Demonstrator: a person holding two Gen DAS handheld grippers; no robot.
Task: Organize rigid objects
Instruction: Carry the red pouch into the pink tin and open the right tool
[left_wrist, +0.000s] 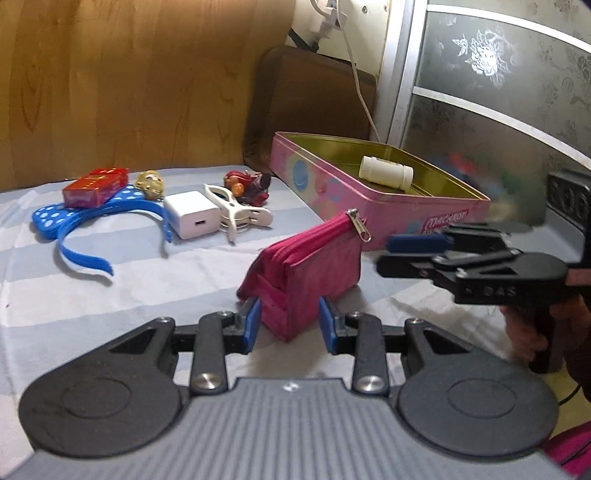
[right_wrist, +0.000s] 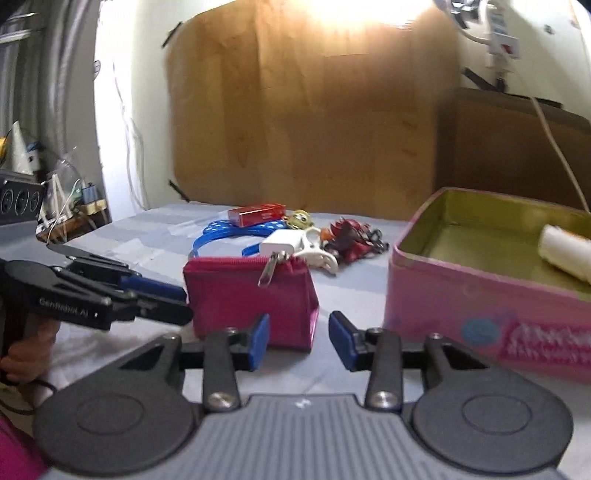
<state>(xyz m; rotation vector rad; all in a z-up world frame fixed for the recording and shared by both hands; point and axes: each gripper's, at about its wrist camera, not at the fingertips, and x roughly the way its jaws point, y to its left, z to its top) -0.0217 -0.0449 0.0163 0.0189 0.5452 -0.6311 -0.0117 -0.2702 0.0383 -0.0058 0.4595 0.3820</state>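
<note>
A magenta zip pouch (left_wrist: 303, 273) stands on the striped cloth. My left gripper (left_wrist: 290, 323) is open, its blue pads on either side of the pouch's near end, close to it. My right gripper (right_wrist: 298, 339) is open just before the pouch's (right_wrist: 251, 299) right corner, beside the pink tin (right_wrist: 480, 306). Each gripper shows in the other's view: the right one (left_wrist: 399, 254) on the right, the left one (right_wrist: 173, 299) on the left. The pink tin (left_wrist: 325, 188) is open and holds a white bottle (left_wrist: 386, 172).
Behind the pouch lie a blue dotted headband (left_wrist: 99, 218), a red box (left_wrist: 94, 186), a gold trinket (left_wrist: 149, 182), a white charger (left_wrist: 192, 219), a white clip (left_wrist: 236, 214) and a red toy (left_wrist: 247, 186). A wood-grain board and a brown cushion stand at the back.
</note>
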